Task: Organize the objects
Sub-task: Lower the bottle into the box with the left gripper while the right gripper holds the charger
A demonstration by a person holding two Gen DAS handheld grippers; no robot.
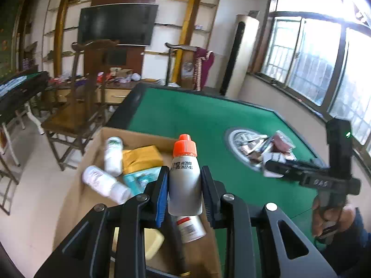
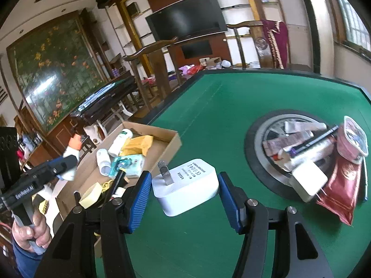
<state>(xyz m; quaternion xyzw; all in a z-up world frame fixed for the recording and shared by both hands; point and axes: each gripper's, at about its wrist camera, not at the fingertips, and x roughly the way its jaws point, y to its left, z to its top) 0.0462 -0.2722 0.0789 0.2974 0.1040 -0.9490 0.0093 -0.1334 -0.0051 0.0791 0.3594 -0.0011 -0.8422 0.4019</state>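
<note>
While fingers grip orange-capped bottle [image 1: 184, 176], above cardboard box [image 1: 92, 143]

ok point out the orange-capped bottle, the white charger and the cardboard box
orange-capped bottle [image 1: 184, 180]: left wrist view, on its white body
white charger [image 2: 185, 188]: right wrist view, on its top face
cardboard box [image 2: 172, 140]: right wrist view, on its right wall

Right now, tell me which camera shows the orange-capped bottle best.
The left wrist view: the orange-capped bottle stands upright and sharp, clamped in the left gripper, its printed code legible. The right wrist view shows only a blurred orange cap at its left edge.
</note>
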